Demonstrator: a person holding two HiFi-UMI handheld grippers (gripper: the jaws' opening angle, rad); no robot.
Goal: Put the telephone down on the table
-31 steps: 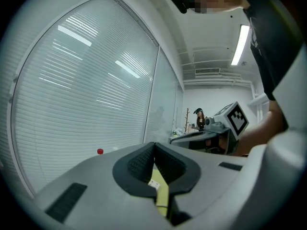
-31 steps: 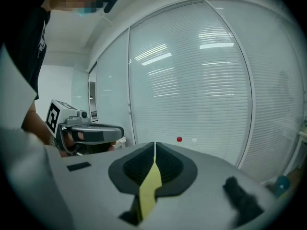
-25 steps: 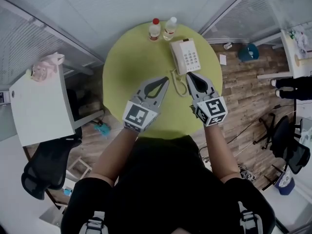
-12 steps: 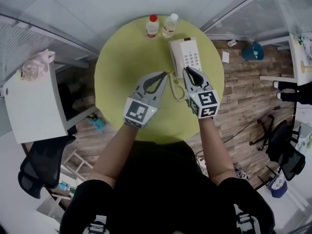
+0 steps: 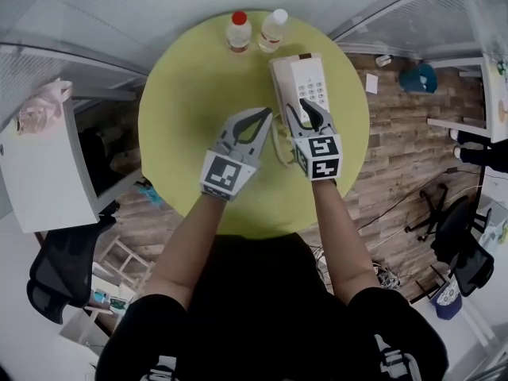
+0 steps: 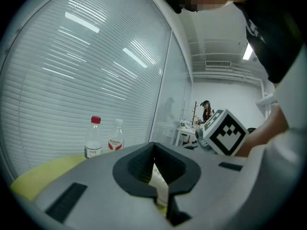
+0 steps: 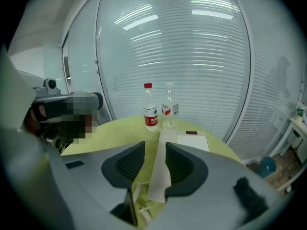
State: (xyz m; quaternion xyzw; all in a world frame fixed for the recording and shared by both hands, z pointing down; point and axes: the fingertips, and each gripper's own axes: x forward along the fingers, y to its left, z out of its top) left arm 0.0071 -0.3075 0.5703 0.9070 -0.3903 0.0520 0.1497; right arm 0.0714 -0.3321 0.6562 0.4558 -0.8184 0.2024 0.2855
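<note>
Round yellow-green table (image 5: 190,125), white telephone (image 5: 305,82) lying on its far right part, two bottles (image 5: 237,30) at the far edge, right gripper (image 5: 302,111) jaws just opened, standing apart around the handset (image 7: 160,169), left gripper (image 5: 264,116) closed and empty just beside it.

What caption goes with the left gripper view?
Left gripper, jaws shut; beyond, red-capped bottle and white-capped bottle on yellow-green table.

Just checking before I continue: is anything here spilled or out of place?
Nothing stands out: the red-capped bottle and the white-capped bottle stand upright, the telephone lies flat on the table, its cord beside it.
</note>
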